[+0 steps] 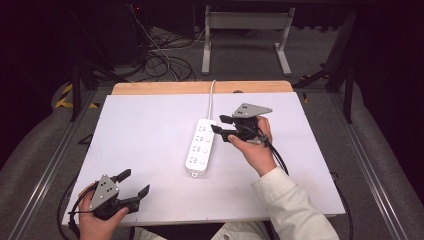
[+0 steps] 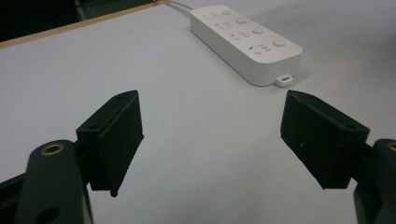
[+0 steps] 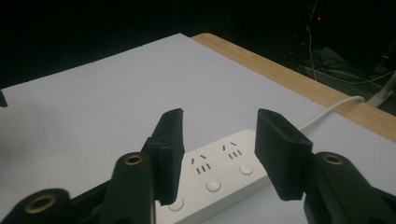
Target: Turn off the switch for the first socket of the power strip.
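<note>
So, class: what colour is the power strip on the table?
White power strip, clearest in the left gripper view.

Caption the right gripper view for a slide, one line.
Right gripper, jaws open, poised above the white power strip on the white table, cord trailing off the far edge.

A flat white rectangular board [image 1: 150, 140] covers most of the tabletop, and a pale wooden table edge [image 1: 150, 88] shows as a strip along its far side, at 12 o'clock. Beyond that, on the dark grey floor, a tangle of black cables [image 1: 160, 65] lies at 11 o'clock, just beside a white metal 2-legged stand [image 1: 245, 20] at 12 o'clock. Yellow-and-black striped tape [image 1: 64, 95] sits at 10 o'clock. A grey metal rail [image 1: 45, 165] runs along the floor at 9 o'clock.
</note>
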### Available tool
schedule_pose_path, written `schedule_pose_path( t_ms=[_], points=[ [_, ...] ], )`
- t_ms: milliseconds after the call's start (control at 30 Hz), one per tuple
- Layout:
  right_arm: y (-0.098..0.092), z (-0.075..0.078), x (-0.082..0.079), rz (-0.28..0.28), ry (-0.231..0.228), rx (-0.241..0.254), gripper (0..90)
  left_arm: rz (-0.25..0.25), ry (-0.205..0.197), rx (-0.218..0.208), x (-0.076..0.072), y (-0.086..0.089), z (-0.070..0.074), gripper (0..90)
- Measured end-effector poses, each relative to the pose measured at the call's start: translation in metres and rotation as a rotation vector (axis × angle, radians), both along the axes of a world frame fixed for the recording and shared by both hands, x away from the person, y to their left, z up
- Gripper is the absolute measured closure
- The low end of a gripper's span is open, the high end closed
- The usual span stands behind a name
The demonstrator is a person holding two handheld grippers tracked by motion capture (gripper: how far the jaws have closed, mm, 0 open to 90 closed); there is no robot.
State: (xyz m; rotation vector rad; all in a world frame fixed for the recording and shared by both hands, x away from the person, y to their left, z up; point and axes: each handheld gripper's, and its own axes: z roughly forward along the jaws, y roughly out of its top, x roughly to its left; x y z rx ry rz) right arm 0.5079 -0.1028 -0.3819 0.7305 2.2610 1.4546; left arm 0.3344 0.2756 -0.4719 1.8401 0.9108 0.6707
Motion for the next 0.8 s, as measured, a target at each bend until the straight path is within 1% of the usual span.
schedule_pose_path(
  t_ms=[133, 200, 233, 267, 300, 367, 433, 467, 567, 633, 733, 800],
  points=[
    [-0.016, 0.001, -0.01, -0.002, 0.002, 0.015, 40.1, -0.004, 0.003, -0.002, 0.001, -0.001, 0.001, 21.2],
    [-0.023, 0.001, -0.015, -0.007, 0.002, 0.021, 37.1, -0.007, 0.003, -0.007, 0.002, -0.002, 0.001, 21.3],
    [-0.027, 0.002, -0.018, -0.01, -0.002, 0.024, 35.5, -0.009, 0.01, -0.016, 0.002, -0.002, 0.001, 21.3],
    [-0.031, 0.002, -0.021, -0.012, -0.004, 0.03, 34.0, -0.014, 0.005, -0.005, 0.003, -0.002, 0.001, 21.3],
    [-0.035, 0.002, -0.023, -0.013, -0.006, 0.036, 32.8, -0.014, 0.01, -0.015, 0.003, -0.003, 0.001, 21.5],
    [-0.043, 0.002, -0.029, -0.018, -0.007, 0.046, 30.4, -0.017, 0.009, -0.015, 0.003, -0.003, 0.001, 21.5],
    [-0.05, 0.0, -0.034, -0.014, -0.001, 0.046, 26.6, -0.02, 0.01, -0.014, 0.004, -0.003, 0.001, 21.5],
    [-0.053, -0.001, -0.036, -0.009, 0.002, 0.043, 25.4, -0.022, 0.006, -0.01, 0.005, -0.003, 0.002, 21.5],
    [-0.062, -0.006, -0.043, -0.006, 0.005, 0.05, 23.1, -0.029, 0.01, -0.01, 0.006, -0.004, 0.003, 21.5],
    [-0.068, -0.01, -0.048, -0.007, 0.005, 0.055, 22.6, -0.033, 0.012, -0.02, 0.007, -0.005, 0.003, 21.5],
    [-0.075, -0.016, -0.054, -0.005, 0.013, 0.037, 20.3, -0.044, 0.007, -0.013, 0.008, -0.006, 0.004, 21.5],
    [-0.079, -0.021, -0.059, -0.003, 0.023, 0.03, 19.0, -0.046, 0.009, -0.022, 0.009, -0.006, 0.004, 21.5]
  ],
)
